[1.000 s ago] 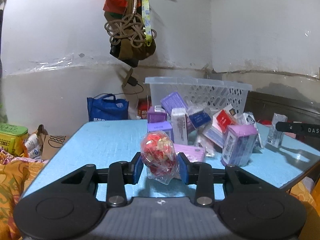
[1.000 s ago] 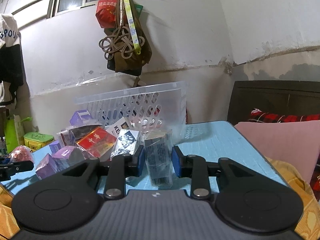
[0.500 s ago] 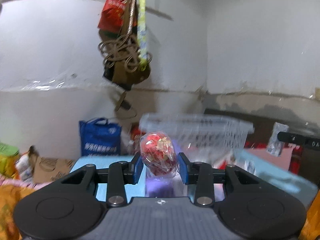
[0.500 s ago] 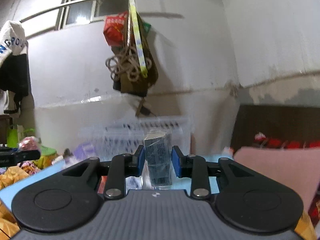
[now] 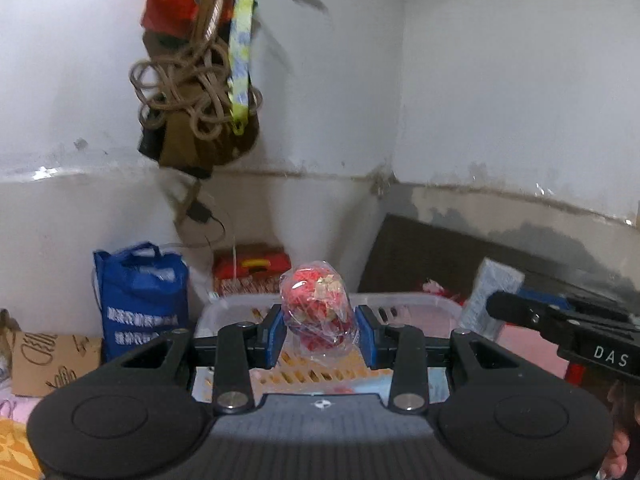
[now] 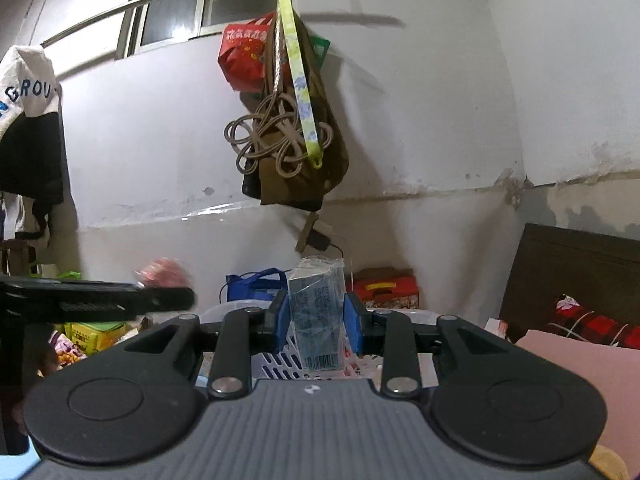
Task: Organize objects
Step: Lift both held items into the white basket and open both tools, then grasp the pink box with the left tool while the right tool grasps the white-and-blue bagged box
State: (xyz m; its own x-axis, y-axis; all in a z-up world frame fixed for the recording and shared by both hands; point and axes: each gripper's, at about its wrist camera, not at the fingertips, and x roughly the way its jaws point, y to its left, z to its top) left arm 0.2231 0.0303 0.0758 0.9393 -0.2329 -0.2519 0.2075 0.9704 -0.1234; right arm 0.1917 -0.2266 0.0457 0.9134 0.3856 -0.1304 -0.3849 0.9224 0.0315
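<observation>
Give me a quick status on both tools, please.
Left tool shut on red wrapped bundle. Right tool shut on blue box. Both above basket; nothing blocking.

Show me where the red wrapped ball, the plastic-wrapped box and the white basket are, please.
red wrapped ball [image 5: 318,312]: left wrist view, middle of its clear wrapping, between the gripper's fingers.
plastic-wrapped box [image 6: 317,312]: right wrist view, centre of its printed front face.
white basket [image 5: 400,300]: left wrist view, its far rim.

Hanging high on the white wall: brown bag [image 6: 300,168] with coiled rope [image 6: 276,140]. Directly below it, on the floor, blue tote [image 5: 142,300]; right of the tote, red box [image 5: 252,266]; left, cardboard box [image 5: 52,356].
</observation>
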